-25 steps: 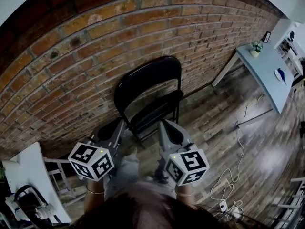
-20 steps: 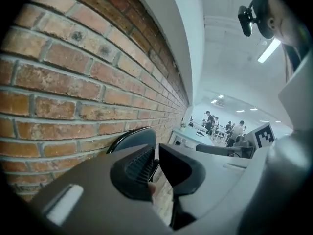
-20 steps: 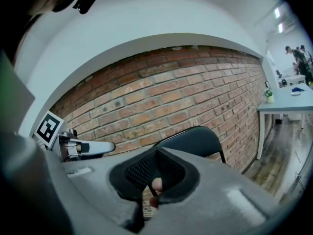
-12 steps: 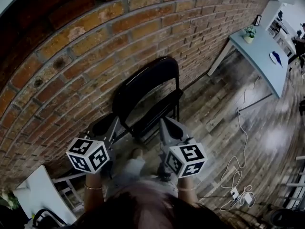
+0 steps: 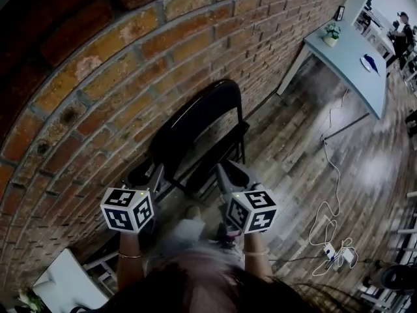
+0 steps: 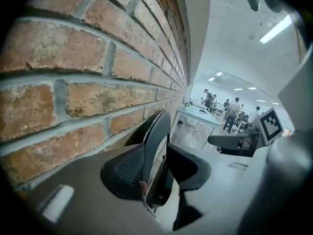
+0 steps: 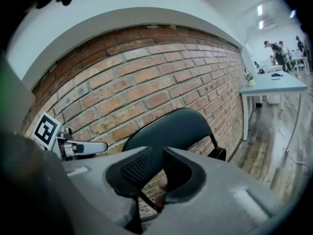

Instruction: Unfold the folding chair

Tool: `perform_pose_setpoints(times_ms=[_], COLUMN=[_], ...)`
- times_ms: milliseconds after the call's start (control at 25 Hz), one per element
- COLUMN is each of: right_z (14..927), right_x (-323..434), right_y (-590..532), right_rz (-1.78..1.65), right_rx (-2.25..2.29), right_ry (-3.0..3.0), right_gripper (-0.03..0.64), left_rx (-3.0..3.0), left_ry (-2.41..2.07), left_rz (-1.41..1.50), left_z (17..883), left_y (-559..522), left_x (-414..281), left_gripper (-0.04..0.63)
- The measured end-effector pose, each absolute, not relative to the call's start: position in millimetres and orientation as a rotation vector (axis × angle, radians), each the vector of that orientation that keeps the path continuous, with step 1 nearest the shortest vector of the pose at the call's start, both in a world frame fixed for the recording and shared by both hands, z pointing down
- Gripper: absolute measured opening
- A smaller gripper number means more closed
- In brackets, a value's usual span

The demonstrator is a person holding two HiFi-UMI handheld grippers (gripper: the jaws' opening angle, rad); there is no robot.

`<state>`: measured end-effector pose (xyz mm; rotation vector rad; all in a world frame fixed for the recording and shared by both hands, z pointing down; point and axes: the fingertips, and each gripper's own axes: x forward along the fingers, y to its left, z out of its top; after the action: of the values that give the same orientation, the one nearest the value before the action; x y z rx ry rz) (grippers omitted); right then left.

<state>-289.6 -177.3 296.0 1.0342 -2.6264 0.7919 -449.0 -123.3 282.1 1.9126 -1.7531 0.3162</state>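
The black folding chair [image 5: 195,126] stands folded flat against the brick wall in the middle of the head view. My left gripper [image 5: 154,174] is at the chair's left frame edge, low down. In the left gripper view its jaws [image 6: 157,166] have just been opening, and the chair's backrest edge [image 6: 155,131] shows in the gap without either pad pressing on it. My right gripper [image 5: 227,171] is by the lower right of the folded seat. Its jaws [image 7: 157,173] have just been opening to a narrow gap, with the chair's back [image 7: 171,129] beyond them.
The brick wall [image 5: 98,77] runs close behind the chair. A light blue table [image 5: 355,70] stands at the upper right on the wooden floor. A white cable [image 5: 326,214] trails to a power strip [image 5: 335,253]. White furniture [image 5: 65,285] sits lower left.
Both grippers have moved forward and down, closer to the folded chair. The jaws of both have parted. The chair still stands folded against the wall.
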Motion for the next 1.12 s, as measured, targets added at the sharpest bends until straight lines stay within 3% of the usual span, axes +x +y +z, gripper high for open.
perform_pose_setpoints(times_ms=[1120], right_z=[459.1], right_x=[-293.9], right_y=[-213.7], right_rz=[1.167], right_rx=[1.157], right_ry=[-2.267], right_gripper=[0.190], left_rx=[1.900], left_ry=[-1.514], left_rz=[0.598], left_z=[365.4], left_y=[-159.5], left_x=[-462.5], left_gripper=[0.198])
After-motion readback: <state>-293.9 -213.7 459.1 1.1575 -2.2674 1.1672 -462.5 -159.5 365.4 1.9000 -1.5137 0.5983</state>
